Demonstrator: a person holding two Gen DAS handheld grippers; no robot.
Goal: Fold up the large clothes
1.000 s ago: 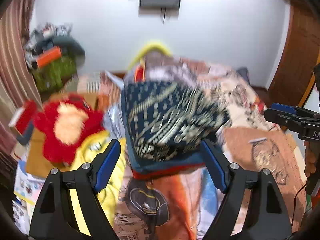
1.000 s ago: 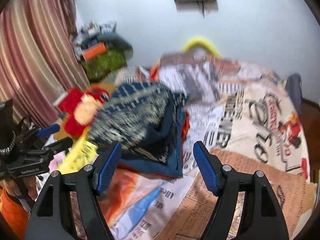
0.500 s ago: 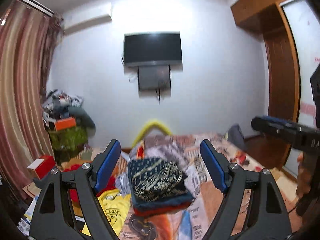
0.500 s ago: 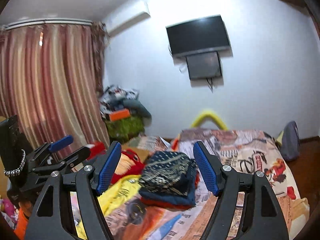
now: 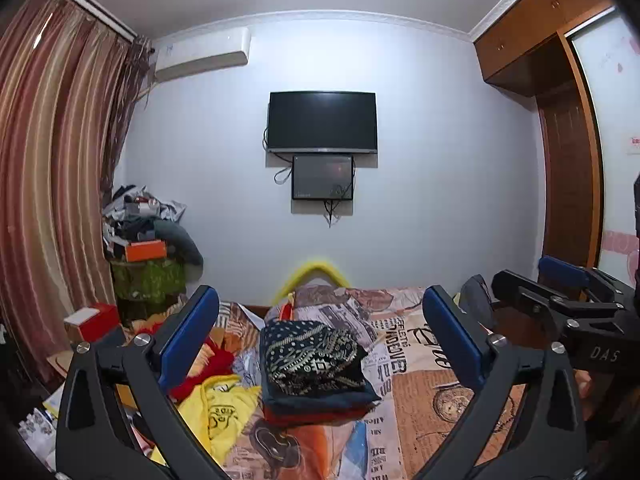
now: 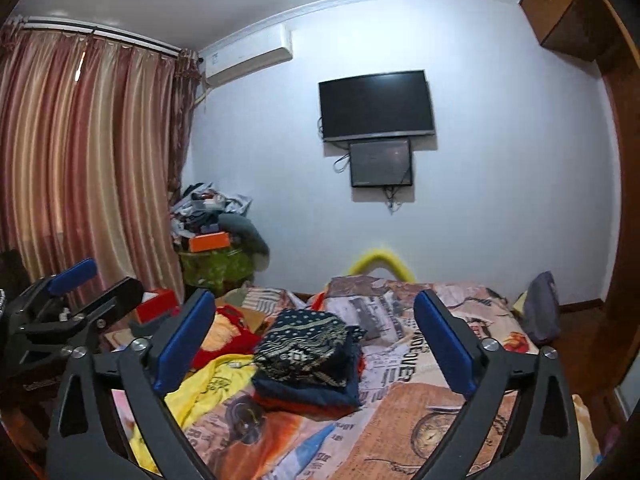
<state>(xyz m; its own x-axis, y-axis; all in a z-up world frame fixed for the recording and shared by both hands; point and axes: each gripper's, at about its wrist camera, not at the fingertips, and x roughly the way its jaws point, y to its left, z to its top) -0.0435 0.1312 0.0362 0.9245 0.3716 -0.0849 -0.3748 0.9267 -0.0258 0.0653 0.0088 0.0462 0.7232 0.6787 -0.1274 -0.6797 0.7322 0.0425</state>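
A folded stack of clothes (image 5: 316, 356) (image 6: 308, 352), a dark patterned garment on top of blue and red layers, lies on the printed bedspread (image 5: 420, 380) (image 6: 420, 392). A crumpled yellow garment (image 5: 218, 404) (image 6: 212, 380) lies to its left. My left gripper (image 5: 319, 296) points level at the far wall, well back from the stack, and its jaws are opening with nothing between them. My right gripper (image 6: 314, 296) is held the same way, its jaws also opening and empty. Each gripper shows at the edge of the other's view, the right gripper (image 5: 560, 292) and the left gripper (image 6: 80, 284).
A red plush item (image 5: 208, 368) and a red box (image 5: 92, 320) sit left of the bed. A cluttered pile (image 5: 148, 240) stands by the striped curtain (image 5: 52, 200). A television (image 5: 322, 122) hangs on the far wall, and a wooden wardrobe (image 5: 568, 184) lines the right.
Both grippers pulled back and up from the folded stack and tilted level, so the wall now fills the views. Their jaws stand wider. The stack stayed on the bed.
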